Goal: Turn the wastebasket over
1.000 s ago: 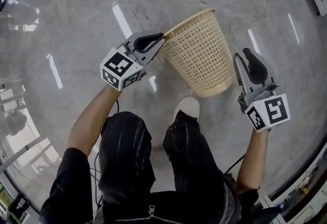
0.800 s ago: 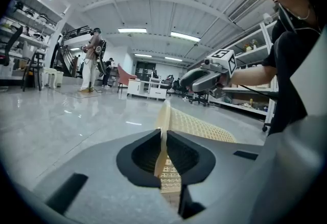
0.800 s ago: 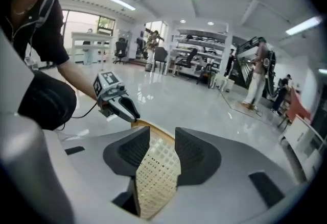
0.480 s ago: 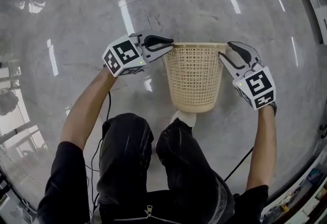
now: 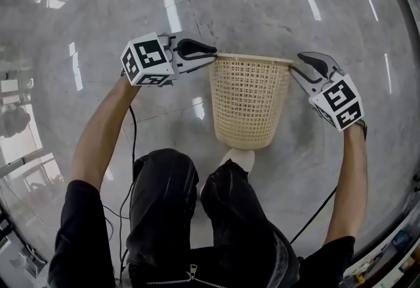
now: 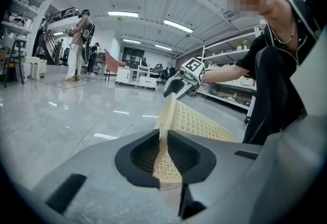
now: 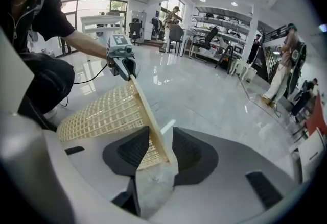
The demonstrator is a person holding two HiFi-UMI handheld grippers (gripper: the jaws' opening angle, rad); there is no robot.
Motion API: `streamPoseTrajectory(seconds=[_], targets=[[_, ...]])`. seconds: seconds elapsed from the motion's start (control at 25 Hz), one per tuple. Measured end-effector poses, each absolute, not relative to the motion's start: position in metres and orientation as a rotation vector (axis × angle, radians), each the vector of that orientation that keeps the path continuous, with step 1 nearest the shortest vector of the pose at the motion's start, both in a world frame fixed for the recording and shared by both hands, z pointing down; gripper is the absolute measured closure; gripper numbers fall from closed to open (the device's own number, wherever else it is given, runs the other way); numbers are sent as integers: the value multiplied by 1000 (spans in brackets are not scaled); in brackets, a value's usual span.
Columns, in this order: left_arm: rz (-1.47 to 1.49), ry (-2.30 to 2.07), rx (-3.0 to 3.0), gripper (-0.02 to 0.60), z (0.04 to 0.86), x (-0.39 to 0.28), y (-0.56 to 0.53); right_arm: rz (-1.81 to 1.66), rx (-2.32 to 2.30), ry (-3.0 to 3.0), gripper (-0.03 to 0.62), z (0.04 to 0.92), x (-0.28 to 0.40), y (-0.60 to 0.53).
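Note:
A beige lattice wastebasket (image 5: 249, 100) lies on its side above the grey floor, its rim away from me and its base toward my shoe. My left gripper (image 5: 211, 57) is shut on the rim's left end; in the left gripper view the pads (image 6: 176, 149) pinch the lattice wall (image 6: 199, 121). My right gripper (image 5: 293, 70) is at the rim's right end. In the right gripper view the rim (image 7: 148, 116) stands between its jaws with a gap at one pad, so that gripper (image 7: 161, 141) is open around it. Each gripper view shows the other gripper at the far rim.
My dark trouser legs and a white shoe (image 5: 239, 157) are just below the basket's base. A black cable (image 5: 315, 214) trails on the floor at the right. Shelving (image 6: 235, 90), desks and chairs (image 7: 204, 39) and standing people (image 6: 79, 44) line the room's far sides.
The basket has swung from slanted to lying straight, rim level across the view. My right gripper came up and in to the rim's right end. My left gripper shifted left and up with the rim.

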State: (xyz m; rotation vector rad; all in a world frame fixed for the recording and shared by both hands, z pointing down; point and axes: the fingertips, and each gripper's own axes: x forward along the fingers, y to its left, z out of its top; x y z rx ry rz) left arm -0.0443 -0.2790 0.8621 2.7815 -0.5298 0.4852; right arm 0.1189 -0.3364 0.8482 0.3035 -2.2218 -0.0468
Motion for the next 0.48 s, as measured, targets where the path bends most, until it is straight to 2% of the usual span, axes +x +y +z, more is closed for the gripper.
streamPoseTrajectory(seconds=[0.12,0.24,0.28,0.48], targets=[[482,-524,2782,537,862,-45,-280,-61,278,-2229,454,848,114,-342],[472,-510,2779,537,864,-44,-280,-74,260,-2237,498,849,111,-347],[471,-506,2783,537,864,-44,-280,-82,259,-2237,532,848,111,-349],[464,-487,2792,537,865,-46,-283,-119,223,-2183,534,853,109,-352]])
